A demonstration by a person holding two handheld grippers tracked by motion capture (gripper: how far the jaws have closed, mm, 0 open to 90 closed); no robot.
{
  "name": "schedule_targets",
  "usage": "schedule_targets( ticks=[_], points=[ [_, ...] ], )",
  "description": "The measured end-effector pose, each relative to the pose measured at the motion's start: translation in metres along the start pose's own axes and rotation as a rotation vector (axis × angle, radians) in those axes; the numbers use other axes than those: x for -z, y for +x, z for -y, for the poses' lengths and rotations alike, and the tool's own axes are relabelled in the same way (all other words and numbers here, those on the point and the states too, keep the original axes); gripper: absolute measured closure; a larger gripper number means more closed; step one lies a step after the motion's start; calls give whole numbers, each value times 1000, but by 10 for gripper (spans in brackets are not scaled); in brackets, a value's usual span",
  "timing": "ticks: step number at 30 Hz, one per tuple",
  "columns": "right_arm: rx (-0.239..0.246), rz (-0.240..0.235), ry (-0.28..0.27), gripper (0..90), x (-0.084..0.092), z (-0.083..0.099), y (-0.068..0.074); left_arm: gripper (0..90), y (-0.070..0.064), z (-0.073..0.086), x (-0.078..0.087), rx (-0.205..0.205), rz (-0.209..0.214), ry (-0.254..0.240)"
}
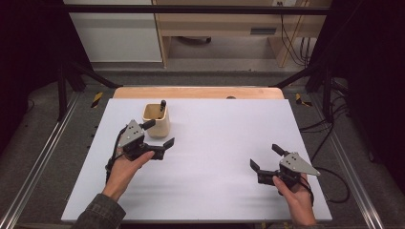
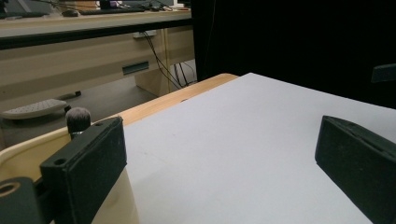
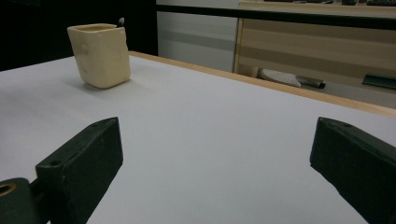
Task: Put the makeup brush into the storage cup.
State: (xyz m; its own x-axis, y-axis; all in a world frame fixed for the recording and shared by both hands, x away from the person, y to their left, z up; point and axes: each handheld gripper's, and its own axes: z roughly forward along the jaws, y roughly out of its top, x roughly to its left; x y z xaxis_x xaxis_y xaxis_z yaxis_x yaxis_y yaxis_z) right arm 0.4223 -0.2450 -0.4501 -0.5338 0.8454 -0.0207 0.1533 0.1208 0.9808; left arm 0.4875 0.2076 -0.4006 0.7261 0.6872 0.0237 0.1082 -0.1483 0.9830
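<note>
Cup (image 1: 157, 120), cream, squarish, is standing upright on the white table (image 1: 215, 157) toward the far left part, near the wooden back edge. Dark-tipped brush (image 1: 163, 104) is sticking up out of it at the far right corner, handle hidden inside.

Left gripper (image 1: 158, 134) is sitting just beside the cup on the near side, jaws spread wide, one finger (image 1: 147, 124) lying against or right at the cup's near wall, the other pointing out over bare table. Contact is hard to call from above. In the left gripper view the left pad (image 2: 88, 163) is overlapping the cup's rim (image 2: 28, 149), with the brush tip (image 2: 78, 119) poking up just behind it; the right pad (image 2: 357, 161) is hanging over empty table. Nothing is being held between them.

Right gripper (image 1: 266, 157) is resting low at the near right of the table, well apart from the cup, jaws also wide and gripping nothing. Its own view is showing the cup (image 3: 99, 55) far off at upper left, with the brush tip (image 3: 121, 21) peeking above the rim.

A hand (image 1: 125, 168) is holding the left gripper from below; the other hand (image 1: 297, 198) is holding the right one.
</note>
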Motion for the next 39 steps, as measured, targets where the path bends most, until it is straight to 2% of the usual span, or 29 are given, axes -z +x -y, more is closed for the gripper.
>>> schedule_targets(
  ticks=[12,18,23,26,39],
  points=[
    [2,-3,-1,28,0,0,1,17,11,11,25,25,-20,-22],
    [3,-1,-2,28,0,0,1,17,13,16,35,25,-25,-29],
    [4,1,-3,28,0,0,0,17,13,20,42,27,-30,-44],
    [8,6,-8,28,1,-1,0,16,11,25,49,16,-29,-43],
    [3,9,-8,28,2,-1,-1,12,6,33,61,3,-22,-63]
  ],
)
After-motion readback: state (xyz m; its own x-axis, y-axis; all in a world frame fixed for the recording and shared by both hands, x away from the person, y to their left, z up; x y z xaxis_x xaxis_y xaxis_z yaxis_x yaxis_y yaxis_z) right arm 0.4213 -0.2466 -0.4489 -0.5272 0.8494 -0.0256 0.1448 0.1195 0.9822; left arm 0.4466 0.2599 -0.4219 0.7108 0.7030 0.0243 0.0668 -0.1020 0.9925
